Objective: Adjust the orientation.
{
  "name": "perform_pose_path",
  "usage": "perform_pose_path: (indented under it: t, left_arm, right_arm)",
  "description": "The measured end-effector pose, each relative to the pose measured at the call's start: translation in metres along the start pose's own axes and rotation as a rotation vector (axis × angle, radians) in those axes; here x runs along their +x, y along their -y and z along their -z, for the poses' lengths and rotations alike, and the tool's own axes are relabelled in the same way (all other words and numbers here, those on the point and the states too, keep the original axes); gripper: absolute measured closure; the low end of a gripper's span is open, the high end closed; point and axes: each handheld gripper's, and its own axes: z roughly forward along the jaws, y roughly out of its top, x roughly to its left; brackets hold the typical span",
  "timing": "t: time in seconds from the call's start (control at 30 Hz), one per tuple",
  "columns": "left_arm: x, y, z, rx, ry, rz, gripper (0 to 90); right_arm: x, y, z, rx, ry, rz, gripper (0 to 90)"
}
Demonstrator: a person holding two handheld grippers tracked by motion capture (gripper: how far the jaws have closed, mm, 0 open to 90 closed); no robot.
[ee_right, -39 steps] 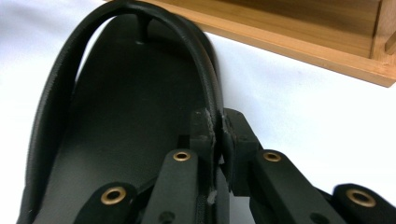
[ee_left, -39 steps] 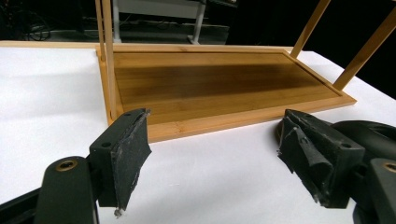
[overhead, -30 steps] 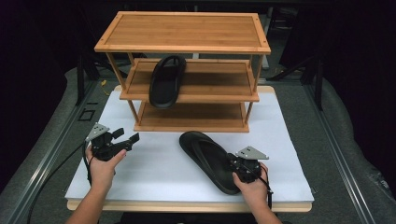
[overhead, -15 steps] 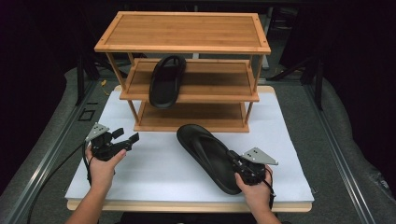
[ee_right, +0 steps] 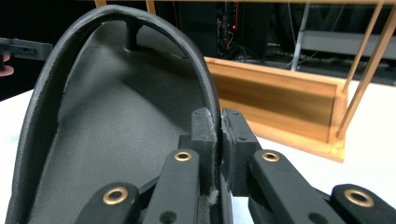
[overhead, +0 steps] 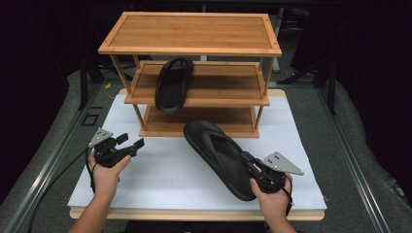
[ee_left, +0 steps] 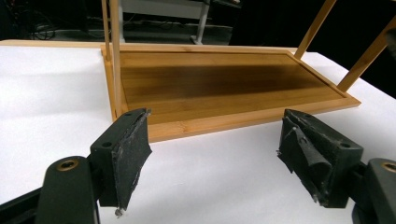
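Bamboo rack [overhead: 194,92] stands at the far side of the white board [overhead: 160,179], one black flip-flop [overhead: 172,85] already on its middle shelf with its long axis running front to back, free shelf space to that sandal's right. Second flip-flop [overhead: 221,158] lies diagonally just in front of the rack, toe toward the bottom shelf, heel at the right gripper [overhead: 253,168], whose jaws are pinched tight on its strap. Left gripper [overhead: 132,141] sits well apart, jaws wide and holding nothing.
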Motion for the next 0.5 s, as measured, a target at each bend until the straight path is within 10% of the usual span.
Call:
perform_pose_path:
  t: [0.5]
  left_arm:
    - [0.001,-0.001,0.002,-0.003,-0.002,0.004,24.2]
  right_arm:
    - [-0.026,-0.05,0.009,-0.095,0.029,-0.066,84.3]
